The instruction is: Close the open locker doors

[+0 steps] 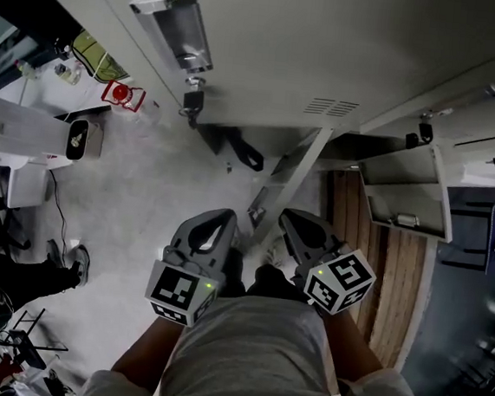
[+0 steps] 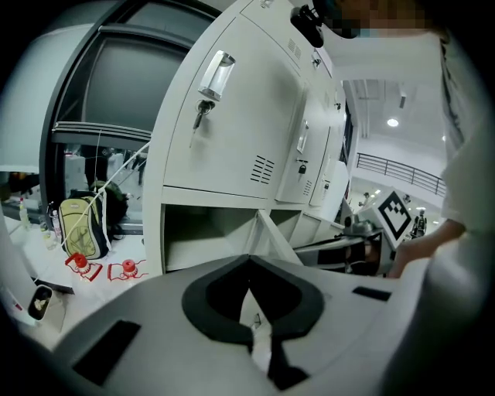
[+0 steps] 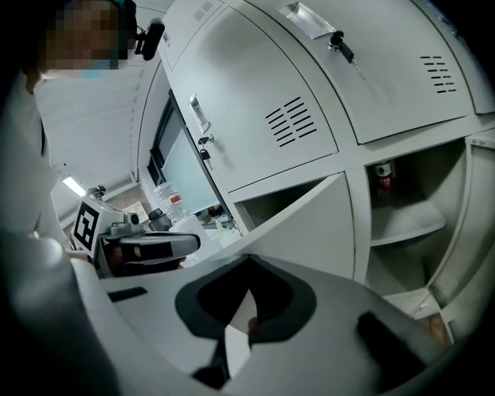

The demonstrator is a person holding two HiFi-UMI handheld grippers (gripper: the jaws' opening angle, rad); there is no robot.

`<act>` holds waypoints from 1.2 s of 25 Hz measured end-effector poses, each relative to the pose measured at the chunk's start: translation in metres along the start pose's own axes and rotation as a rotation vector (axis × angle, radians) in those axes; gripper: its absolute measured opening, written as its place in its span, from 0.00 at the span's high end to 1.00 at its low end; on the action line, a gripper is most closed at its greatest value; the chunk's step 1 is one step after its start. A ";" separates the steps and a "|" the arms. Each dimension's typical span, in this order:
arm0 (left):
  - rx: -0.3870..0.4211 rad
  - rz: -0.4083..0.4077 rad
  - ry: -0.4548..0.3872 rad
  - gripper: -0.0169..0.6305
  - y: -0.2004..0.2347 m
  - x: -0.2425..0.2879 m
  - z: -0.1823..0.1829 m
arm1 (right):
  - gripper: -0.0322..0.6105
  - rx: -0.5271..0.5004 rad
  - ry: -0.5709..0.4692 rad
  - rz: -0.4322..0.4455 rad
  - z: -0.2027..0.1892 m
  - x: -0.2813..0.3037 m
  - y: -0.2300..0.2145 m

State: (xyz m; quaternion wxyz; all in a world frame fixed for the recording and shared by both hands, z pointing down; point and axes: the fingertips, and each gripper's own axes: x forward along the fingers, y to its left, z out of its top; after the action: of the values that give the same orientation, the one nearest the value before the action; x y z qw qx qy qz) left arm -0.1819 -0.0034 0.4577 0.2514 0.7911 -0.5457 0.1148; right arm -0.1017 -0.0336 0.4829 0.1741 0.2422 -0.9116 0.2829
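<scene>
Grey locker dr point(image 3: 309, 224) ajar, L+R claws point(image 2: 249, 259) point(image 3: 246, 259) shut

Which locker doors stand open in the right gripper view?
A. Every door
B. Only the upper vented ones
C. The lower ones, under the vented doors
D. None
C: the lower door swings out from its compartment and the shelved compartment beside it is exposed, while the vented upper doors sit flush.
</scene>
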 end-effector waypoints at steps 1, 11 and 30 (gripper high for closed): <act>0.000 0.001 0.000 0.95 0.003 -0.001 0.001 | 0.91 -0.001 0.000 0.002 0.001 0.004 0.001; -0.012 0.027 -0.001 0.95 0.042 -0.010 0.008 | 0.91 -0.003 -0.007 0.008 0.015 0.036 0.012; -0.024 0.052 -0.025 0.95 0.085 -0.017 0.026 | 0.91 -0.017 -0.003 0.007 0.045 0.095 0.014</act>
State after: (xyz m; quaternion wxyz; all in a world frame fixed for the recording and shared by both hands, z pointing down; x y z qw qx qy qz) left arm -0.2694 -0.0271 0.4506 0.2509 0.7750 -0.5705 0.1049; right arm -0.1954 -0.0831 0.4848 0.1739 0.2378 -0.9151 0.2754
